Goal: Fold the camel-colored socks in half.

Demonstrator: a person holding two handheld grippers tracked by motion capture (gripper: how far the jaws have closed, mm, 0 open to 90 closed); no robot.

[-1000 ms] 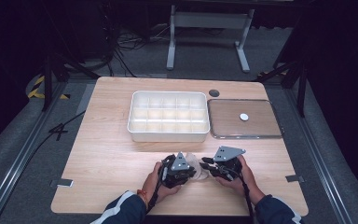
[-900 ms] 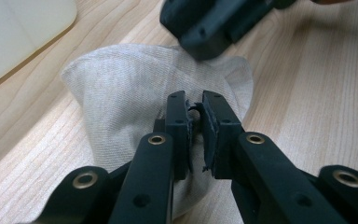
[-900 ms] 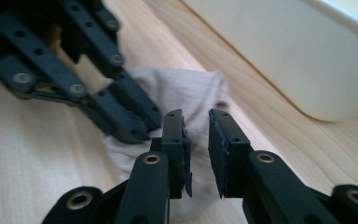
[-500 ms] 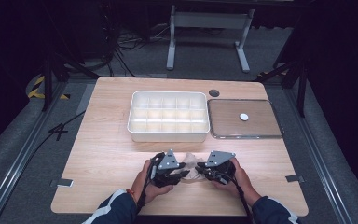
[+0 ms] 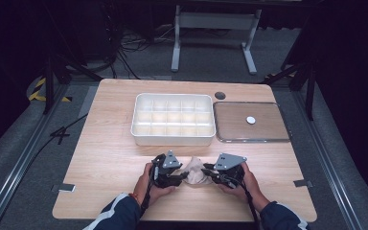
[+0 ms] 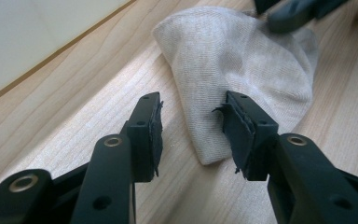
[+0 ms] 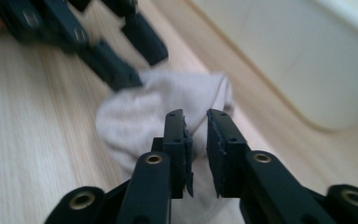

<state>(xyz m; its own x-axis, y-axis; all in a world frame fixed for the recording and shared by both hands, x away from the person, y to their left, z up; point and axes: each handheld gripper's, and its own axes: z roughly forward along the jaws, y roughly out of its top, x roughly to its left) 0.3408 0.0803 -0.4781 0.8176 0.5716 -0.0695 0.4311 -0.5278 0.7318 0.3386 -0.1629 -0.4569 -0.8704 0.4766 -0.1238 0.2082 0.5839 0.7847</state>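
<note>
Since the earlier frame the left gripper [image 5: 181,176] has drawn slightly left and its jaws have just been opening; they now stand apart, the cloth's narrow end between them untouched. The beige cloth [image 5: 195,170] lies on the table [image 5: 105,158] between both hands, stretching away from the left jaws toward the right gripper [image 5: 210,171], whose nearly closed jaws pinch its far edge

High view looks down the table [image 5: 115,143]; both gripper views, close and low, share the cloth [image 6: 242,70].
</note>
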